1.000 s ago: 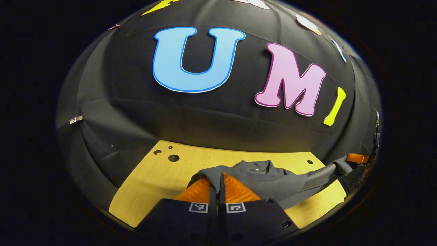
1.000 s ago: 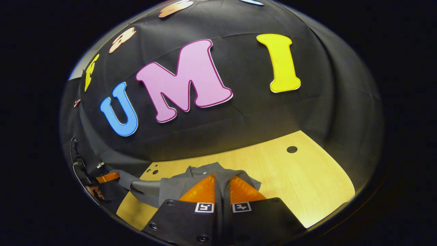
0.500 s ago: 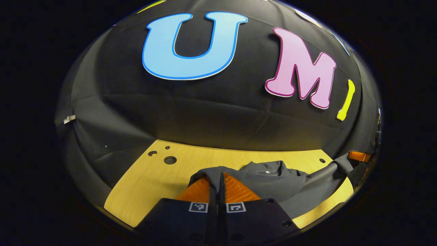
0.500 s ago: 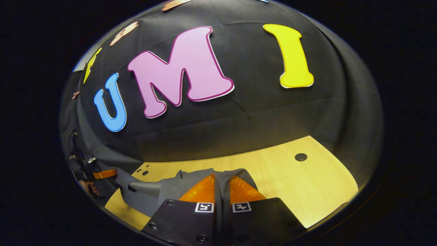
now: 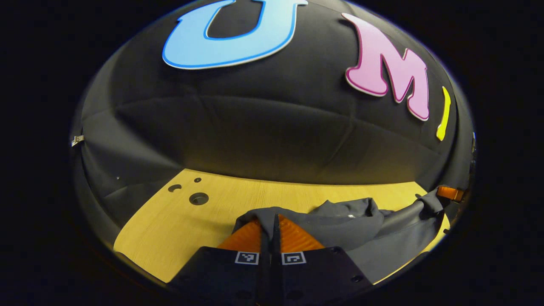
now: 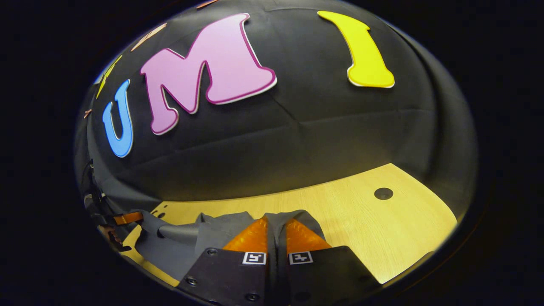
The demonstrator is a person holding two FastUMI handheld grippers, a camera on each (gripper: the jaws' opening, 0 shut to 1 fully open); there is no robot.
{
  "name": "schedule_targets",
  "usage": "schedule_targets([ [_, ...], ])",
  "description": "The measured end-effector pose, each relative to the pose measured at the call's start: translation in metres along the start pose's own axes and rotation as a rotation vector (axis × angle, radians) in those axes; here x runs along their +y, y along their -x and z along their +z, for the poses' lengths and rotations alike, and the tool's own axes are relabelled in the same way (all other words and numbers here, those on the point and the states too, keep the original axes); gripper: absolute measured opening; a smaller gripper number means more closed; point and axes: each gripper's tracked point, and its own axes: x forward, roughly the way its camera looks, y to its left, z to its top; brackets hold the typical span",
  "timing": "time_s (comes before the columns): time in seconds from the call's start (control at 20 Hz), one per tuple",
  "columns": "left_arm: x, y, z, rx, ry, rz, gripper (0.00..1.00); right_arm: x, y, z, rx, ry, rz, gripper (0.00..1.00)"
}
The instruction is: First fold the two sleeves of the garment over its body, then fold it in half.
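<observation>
Folding the dark grey garment (image 5: 340,225) in half looks like the step in hand: it lies bunched on the wooden bench (image 5: 178,221), and each gripper pinches an edge of it. In the left gripper view, the left gripper (image 5: 272,231) has its fingers (image 5: 248,236) drawn tight together with a thin fold of cloth caught between them, the fabric draping over their tips. In the right gripper view, the right gripper (image 6: 276,233) holds the same way, fingers (image 6: 255,238) pressed onto a fold of the cloth. A taut band of fabric runs between the two holds, and the collar region sags in a heap behind it.

To do this well, I would judge that both holds should travel forward together at the same height and pace, so the carried edge stays straight and lands square on the far edge. Keeping gentle tension between the two holds should stop the middle from sagging into creases; pulling too hard risks dragging the lower layer along the bench. Whether the sleeves are already tucked over the body cannot be told from the bunched cloth.

Both grippers sit low and near level, pointing toward the booth's back wall. At the left gripper view's far right edge the other gripper (image 5: 450,193) shows, gripping the cloth's far end; the right gripper view shows its counterpart (image 6: 127,219) at far left, with a hand (image 6: 111,233) below it.
</observation>
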Motion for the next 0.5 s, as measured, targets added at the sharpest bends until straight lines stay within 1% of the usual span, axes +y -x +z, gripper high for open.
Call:
schedule_targets([
  [0.2, -0.001, -0.028, -0.028, 0.044, -0.001, 0.012, 0.05, -0.017, -0.024, -0.036, 0.073, -0.016, -0.057, 0.05],
  [0.35, 0.000, -0.040, -0.038, 0.060, -0.017, 0.032, 0.05, -0.023, -0.035, -0.049, 0.098, -0.014, -0.074, 0.05],
  [0.5, -0.001, -0.046, -0.040, 0.044, -0.038, 0.059, 0.05, -0.028, -0.040, -0.058, 0.118, -0.035, -0.087, 0.10],
])
